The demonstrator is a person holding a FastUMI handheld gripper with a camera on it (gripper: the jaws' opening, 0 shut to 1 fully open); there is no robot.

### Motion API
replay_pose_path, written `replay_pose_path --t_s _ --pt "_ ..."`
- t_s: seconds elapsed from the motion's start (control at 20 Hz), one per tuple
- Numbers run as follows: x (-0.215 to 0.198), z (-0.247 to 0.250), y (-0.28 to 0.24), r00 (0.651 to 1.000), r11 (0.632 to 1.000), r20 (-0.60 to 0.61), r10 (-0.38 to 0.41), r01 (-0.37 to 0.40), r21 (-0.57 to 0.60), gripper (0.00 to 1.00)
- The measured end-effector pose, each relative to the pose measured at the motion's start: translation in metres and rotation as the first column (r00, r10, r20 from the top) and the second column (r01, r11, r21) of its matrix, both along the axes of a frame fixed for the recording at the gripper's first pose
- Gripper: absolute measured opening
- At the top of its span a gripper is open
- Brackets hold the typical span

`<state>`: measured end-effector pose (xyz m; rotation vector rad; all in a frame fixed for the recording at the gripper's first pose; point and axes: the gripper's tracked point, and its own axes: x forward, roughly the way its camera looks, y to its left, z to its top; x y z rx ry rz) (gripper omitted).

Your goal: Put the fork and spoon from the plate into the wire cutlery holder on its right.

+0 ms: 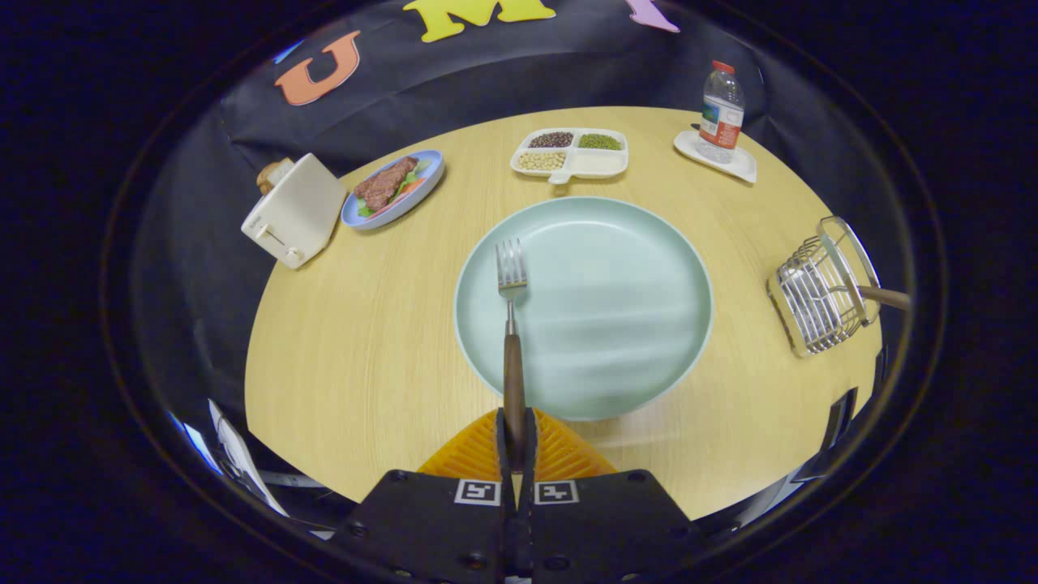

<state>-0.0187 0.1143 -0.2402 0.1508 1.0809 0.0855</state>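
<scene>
My gripper (515,438) is shut on the brown handle of a fork (512,324), both fingers pressing its end. The fork points straight ahead, its metal tines over the left part of the pale green plate (632,324). It seems lifted off the plate. The wire cutlery holder (819,292) stands to the right of the plate near the table's edge. A wooden handle (884,298) sticks out of the holder to the right; its head is hidden inside the wires.
Beyond the plate sit a white divided dish of beans (572,154) and a water bottle (720,113) on a white coaster. At the far left are a blue plate of food (393,188) and a white toaster (293,211). The round wooden table (365,341) drops off all around.
</scene>
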Motion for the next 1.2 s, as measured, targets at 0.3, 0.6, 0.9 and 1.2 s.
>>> replay_pose_path --t_s 0.3,0.6,0.9,1.2 --pt "-0.013 0.012 -0.013 1.000 1.000 -0.003 0.015 -0.015 0.023 0.00" --pt "-0.029 0.073 -0.049 0.998 0.998 0.043 0.040 -0.042 0.056 0.00" --pt "-0.037 0.141 -0.147 0.996 0.998 0.088 0.005 -0.011 0.066 0.00" --pt "-0.051 0.170 -0.240 0.996 0.997 0.052 -0.070 0.068 0.031 0.00"
